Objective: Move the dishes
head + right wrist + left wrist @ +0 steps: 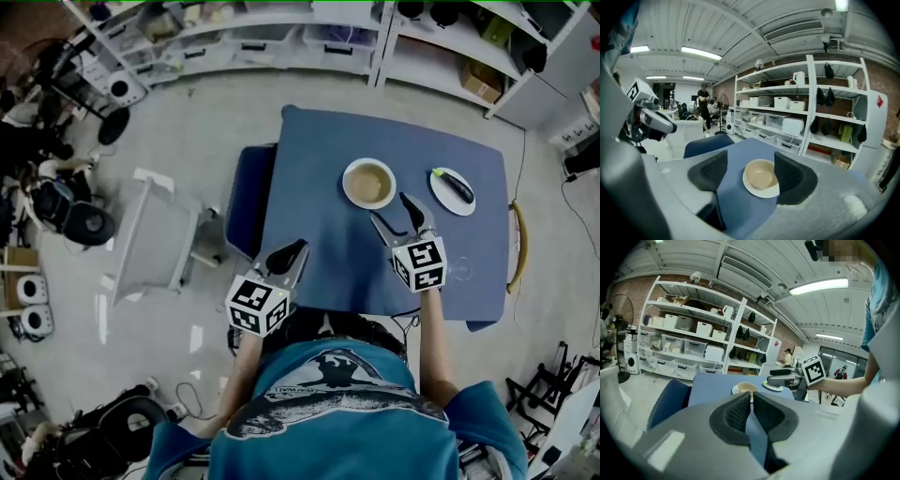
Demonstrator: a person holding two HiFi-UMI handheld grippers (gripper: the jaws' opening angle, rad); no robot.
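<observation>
A beige bowl (369,182) sits on a white plate (352,195) near the middle of the blue table (319,244). To its right lies a second white plate (441,192) with a dark eggplant-like item (457,185) on it. My right gripper (393,212) is open, just in front of the bowl; in the right gripper view the bowl (760,175) and its plate (761,191) lie between the spread jaws, beyond the tips. My left gripper (294,250) is shut with nothing in it, over the table's near left edge. The left gripper view shows the bowl (746,388) far ahead.
A dark blue chair (246,197) stands against the table's left side. A white cart (150,239) is on the floor further left. Shelving with bins (281,37) runs along the back. A clear glass (459,271) stands near the table's front right.
</observation>
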